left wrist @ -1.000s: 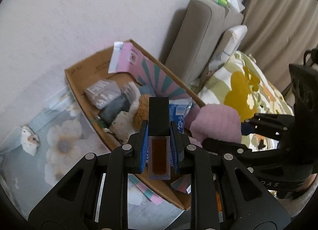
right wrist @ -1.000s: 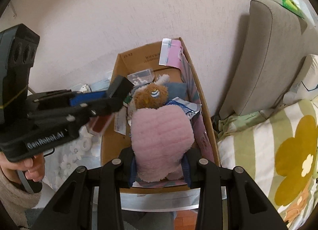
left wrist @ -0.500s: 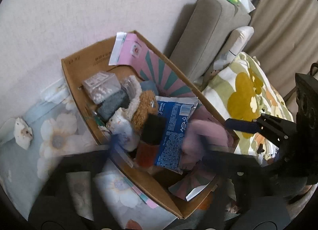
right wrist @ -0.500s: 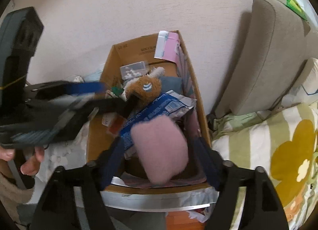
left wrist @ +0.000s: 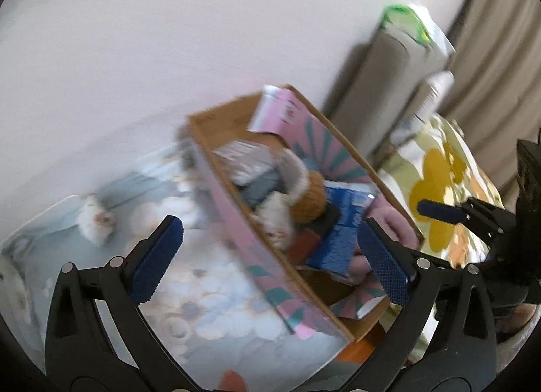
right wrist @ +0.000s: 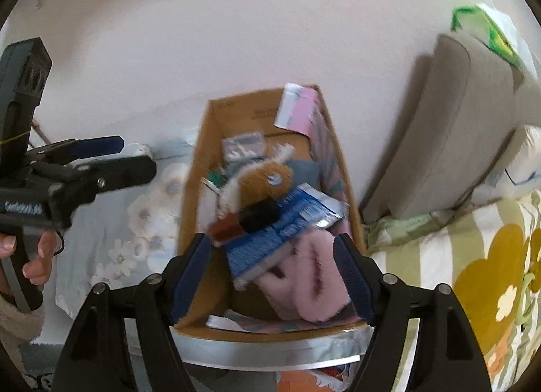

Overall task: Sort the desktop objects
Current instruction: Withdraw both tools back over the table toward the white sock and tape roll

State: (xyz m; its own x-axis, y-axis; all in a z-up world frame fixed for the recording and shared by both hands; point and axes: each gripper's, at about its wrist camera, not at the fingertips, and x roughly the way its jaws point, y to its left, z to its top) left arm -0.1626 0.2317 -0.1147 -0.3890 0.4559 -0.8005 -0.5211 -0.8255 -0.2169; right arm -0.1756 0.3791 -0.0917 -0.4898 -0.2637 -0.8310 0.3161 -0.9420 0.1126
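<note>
The left gripper (left wrist: 270,253) is held with its jaws spread wide and nothing between them, over the floral worktop (left wrist: 203,290) beside the cardboard box (right wrist: 199,189). The right gripper (right wrist: 272,277) is likewise spread and released above the pink plush (right wrist: 304,283) lying inside the box.

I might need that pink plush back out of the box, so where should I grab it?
Grip the pink plush across its free near end from above, with the right claw. That end bulges clear at the box's near end; the blue packet covers its far part.
</note>
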